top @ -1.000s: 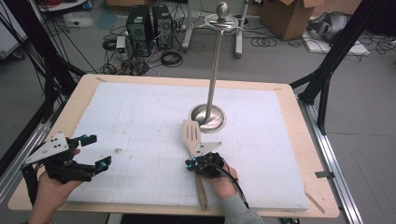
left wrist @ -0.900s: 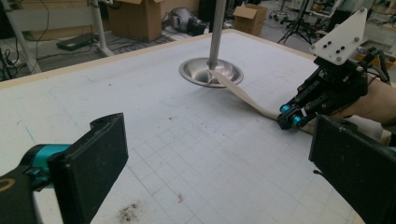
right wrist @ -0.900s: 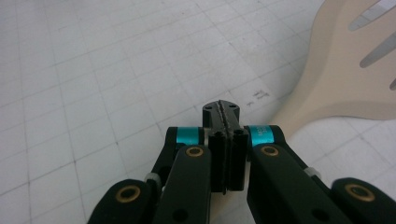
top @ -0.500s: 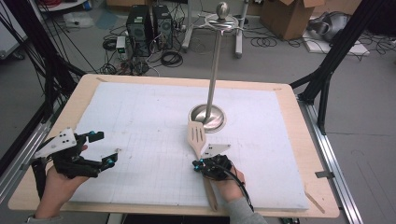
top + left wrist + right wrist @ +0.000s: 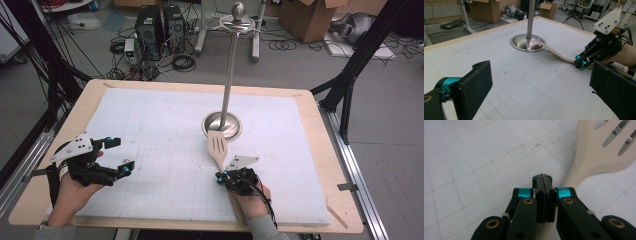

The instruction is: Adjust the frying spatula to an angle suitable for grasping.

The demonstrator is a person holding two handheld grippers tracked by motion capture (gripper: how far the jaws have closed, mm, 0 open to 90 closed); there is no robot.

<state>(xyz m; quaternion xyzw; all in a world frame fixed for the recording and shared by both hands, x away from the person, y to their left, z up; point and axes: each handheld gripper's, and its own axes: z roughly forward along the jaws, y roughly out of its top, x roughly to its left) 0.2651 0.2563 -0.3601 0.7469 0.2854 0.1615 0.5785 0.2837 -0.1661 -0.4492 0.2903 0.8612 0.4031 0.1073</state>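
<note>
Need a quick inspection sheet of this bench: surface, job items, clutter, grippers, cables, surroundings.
Surface: white gridded mat on a wooden table, faint specks.
Job's things: slotted wooden spatula, its head beside the steel stand base.
Clutter: nothing seen.
Grippers: left gripper open, holding nothing; right gripper shut on the spatula's handle.
Cables: one trails from the right gripper along the wrist; loose coils on the floor.
Surroundings: computer towers, cardboard boxes, black frame struts.

A matt pale wooden spatula [image 5: 218,147], a glossy metal stand [image 5: 223,125], a matt white gridded mat [image 5: 165,130]
</note>
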